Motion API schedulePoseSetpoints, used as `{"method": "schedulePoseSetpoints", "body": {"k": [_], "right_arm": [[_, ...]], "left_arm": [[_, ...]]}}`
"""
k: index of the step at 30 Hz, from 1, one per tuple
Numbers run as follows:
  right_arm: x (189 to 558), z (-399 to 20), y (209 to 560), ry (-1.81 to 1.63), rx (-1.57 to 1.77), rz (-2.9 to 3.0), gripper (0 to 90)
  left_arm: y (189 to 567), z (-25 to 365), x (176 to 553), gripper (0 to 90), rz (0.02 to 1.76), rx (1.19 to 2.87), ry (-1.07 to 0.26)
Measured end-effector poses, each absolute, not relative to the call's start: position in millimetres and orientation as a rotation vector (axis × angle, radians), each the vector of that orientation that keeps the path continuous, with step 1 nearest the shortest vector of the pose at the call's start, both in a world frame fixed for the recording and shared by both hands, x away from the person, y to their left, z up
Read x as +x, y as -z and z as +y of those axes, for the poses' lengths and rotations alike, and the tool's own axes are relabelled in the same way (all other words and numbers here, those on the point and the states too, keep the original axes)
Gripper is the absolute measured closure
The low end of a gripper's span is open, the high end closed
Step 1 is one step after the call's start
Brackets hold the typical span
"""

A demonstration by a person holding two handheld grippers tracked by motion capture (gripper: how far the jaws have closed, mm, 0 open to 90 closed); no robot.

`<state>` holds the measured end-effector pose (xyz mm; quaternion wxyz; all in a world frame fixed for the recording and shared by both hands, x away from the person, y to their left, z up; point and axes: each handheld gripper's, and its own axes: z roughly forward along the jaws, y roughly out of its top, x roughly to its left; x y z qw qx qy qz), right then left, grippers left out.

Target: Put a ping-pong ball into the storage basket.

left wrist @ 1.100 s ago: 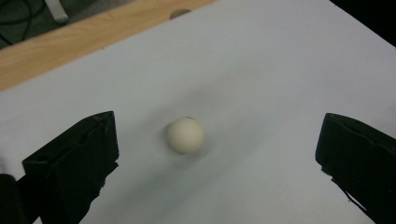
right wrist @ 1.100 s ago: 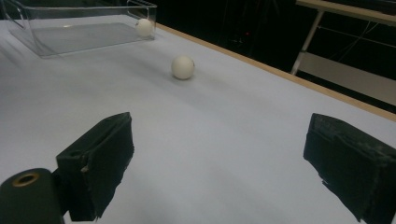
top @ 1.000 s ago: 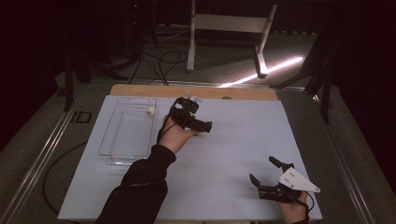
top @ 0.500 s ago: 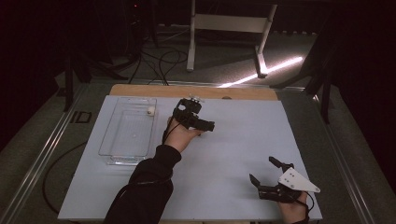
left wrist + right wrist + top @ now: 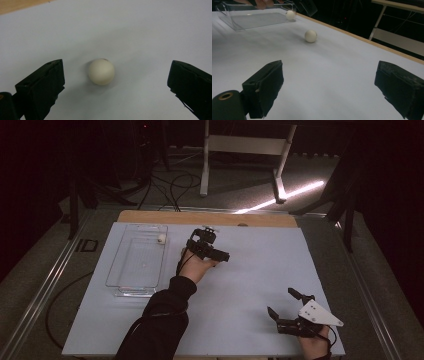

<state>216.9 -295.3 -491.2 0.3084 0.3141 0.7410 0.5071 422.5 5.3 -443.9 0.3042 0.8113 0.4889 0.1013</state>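
A white ball (image 5: 101, 72) is sitting at the centre of my left gripper view, on the white table sheet (image 5: 140, 27), between my spread jaws and touching neither. In the high view my left gripper (image 5: 210, 249) is hiding it, mid-frame. Another ball (image 5: 161, 239) is lying in the clear tray (image 5: 120, 270), upper left. My right gripper (image 5: 286, 310), lower right, is gaping over bare sheet.
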Motion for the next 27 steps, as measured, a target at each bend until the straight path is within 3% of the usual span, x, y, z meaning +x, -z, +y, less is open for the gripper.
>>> {"method": "schedulePoseSetpoints", "body": {"k": [14,20,27], "right_arm": [[216.5,-295.5,490.7,-1.342,0.828,1.959,8.3],[216.8,-295.4,491.1,-1.344,0.828,1.96,8.3],[217.0,-295.2,491.4,-1.345,0.829,1.962,8.3]], "left_arm": [[464.5,0.4,429.5,5.9,1.346,2.193,-0.236],[470.7,1.1,431.8,15.7,1.371,2.196,-0.225],[478.1,1.0,434.9,19.2,1.407,2.194,-0.213]]}}
